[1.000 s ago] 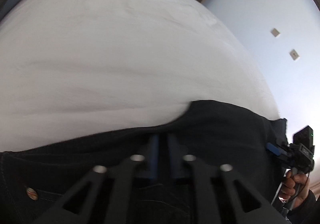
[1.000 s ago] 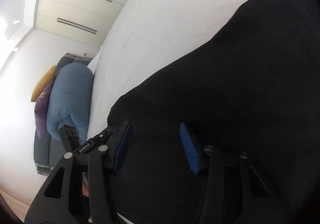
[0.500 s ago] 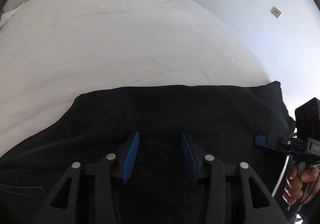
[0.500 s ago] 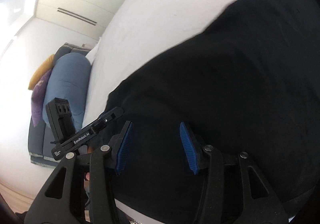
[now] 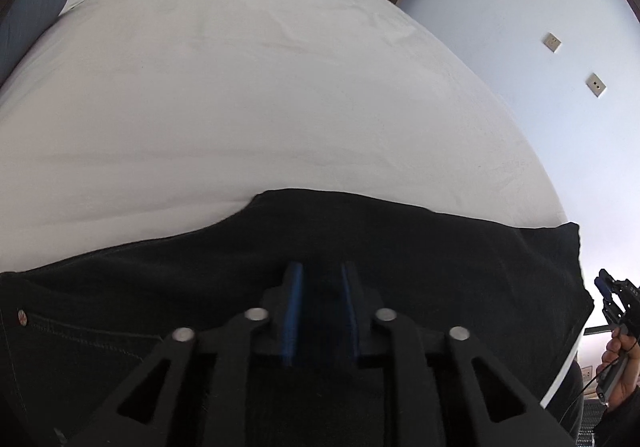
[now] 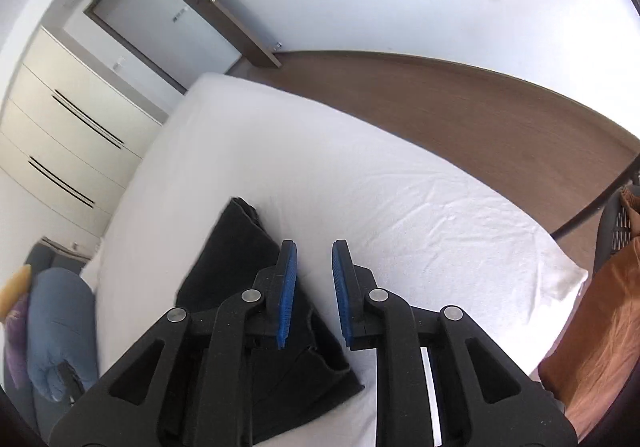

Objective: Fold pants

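Across the lower part of the left wrist view, the black pants (image 5: 360,247) lie spread flat on the white bed (image 5: 260,87), filling the frame from its lower left edge to a squared corner at the lower right. A metal rivet (image 5: 22,317) and pocket stitching show at the far left, so the waist end seems to sit there. At the lower centre the left tool (image 5: 320,311) hovers over the cloth with its blue pads a little apart and drawing together; no pinched ridge of fabric shows between them, so it looks released rather than gripping. At the far right edge the right tool (image 5: 612,299) appears off the garment, carried by a hand (image 5: 618,367).

Seen from the right wrist camera, left to right: a blue bedding roll (image 6: 60,327) at the lower left, then the pants (image 6: 236,259) as a compact dark stack with layered edges at lower centre, then the right tool (image 6: 314,287) with its pads closing over bare sheet, gripping nothing.

My reading is that at least one fold is already laid and let go, since the stack shows several layers. Whether another fold, smoothing or nothing is left, I cannot tell.
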Demonstrator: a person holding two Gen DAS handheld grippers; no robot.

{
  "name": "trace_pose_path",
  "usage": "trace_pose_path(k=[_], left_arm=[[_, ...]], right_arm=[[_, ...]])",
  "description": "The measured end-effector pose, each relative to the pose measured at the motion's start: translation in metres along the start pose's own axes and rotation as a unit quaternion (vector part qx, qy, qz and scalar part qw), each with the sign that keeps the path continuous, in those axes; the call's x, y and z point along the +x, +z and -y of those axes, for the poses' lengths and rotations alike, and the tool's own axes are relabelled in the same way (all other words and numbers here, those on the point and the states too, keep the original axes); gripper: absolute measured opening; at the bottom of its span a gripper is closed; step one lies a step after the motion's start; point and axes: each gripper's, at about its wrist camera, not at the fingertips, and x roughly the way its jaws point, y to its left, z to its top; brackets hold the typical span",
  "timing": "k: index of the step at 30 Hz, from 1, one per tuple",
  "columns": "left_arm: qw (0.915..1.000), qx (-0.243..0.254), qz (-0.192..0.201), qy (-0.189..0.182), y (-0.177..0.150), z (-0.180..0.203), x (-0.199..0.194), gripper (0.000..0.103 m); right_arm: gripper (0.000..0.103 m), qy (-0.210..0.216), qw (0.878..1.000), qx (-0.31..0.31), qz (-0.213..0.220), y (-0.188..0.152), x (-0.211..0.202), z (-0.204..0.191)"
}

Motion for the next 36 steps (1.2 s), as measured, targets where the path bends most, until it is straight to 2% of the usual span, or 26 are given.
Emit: trace_pose_path(k=[1, 2, 4, 6, 8, 11, 13, 16, 22, 27, 30, 32, 36], left_arm=[[0.9999, 0.001, 0.011, -0.010, -0.004, 0.014, -0.009, 0.048], [0.9997, 0.006, 0.018, -0.016, -0.007, 0.030, -0.014, 0.053], [0.9989, 0.021, 0.031, -0.029, -0.015, 0.065, -0.019, 0.078], [0.9977, 0.033, 0.037, -0.046, -0.028, 0.094, -0.019, 0.085], [0.9975, 0.041, 0.018, -0.055, -0.038, 0.114, -0.007, 0.085], [0.9967, 0.043, -0.014, -0.068, -0.058, 0.130, 0.012, 0.085], [0.9967, 0.039, -0.027, -0.067, -0.069, 0.132, 0.023, 0.085], [0.9971, 0.035, -0.024, -0.063, -0.079, 0.129, 0.025, 0.085], [0.9965, 0.024, -0.041, -0.068, -0.076, 0.127, 0.027, 0.085], [0.9967, 0.027, -0.042, -0.064, -0.078, 0.128, 0.026, 0.085], [0.9967, 0.025, -0.042, -0.065, -0.079, 0.127, 0.027, 0.085], [0.9967, 0.023, -0.042, -0.065, -0.079, 0.127, 0.027, 0.085], [0.9969, 0.025, -0.040, -0.063, -0.080, 0.129, 0.028, 0.085]], right_arm=[[0.033, 0.010, 1.000, -0.001, 0.000, -0.004, -0.010, -0.001], [0.058, 0.022, 1.000, -0.004, -0.003, -0.010, -0.021, 0.001], [0.081, 0.052, 0.999, 0.006, -0.002, -0.030, -0.038, 0.002], [0.081, 0.073, 0.996, 0.042, -0.016, -0.050, -0.043, 0.008], [0.081, 0.090, 0.990, 0.098, -0.041, -0.065, -0.039, 0.028], [0.081, 0.097, 0.980, 0.158, -0.068, -0.081, -0.027, 0.036], [0.081, 0.104, 0.976, 0.176, -0.074, -0.073, -0.020, 0.043], [0.081, 0.118, 0.969, 0.204, -0.077, -0.071, -0.010, 0.047], [0.080, 0.148, 0.954, 0.251, -0.070, -0.064, 0.010, 0.051], [0.075, 0.186, 0.933, 0.304, -0.047, -0.068, 0.020, 0.060], [0.065, 0.201, 0.924, 0.323, -0.039, -0.070, 0.025, 0.062], [0.058, 0.206, 0.920, 0.332, -0.038, -0.070, 0.032, 0.060], [0.050, 0.206, 0.921, 0.327, -0.039, -0.065, 0.048, 0.050]])
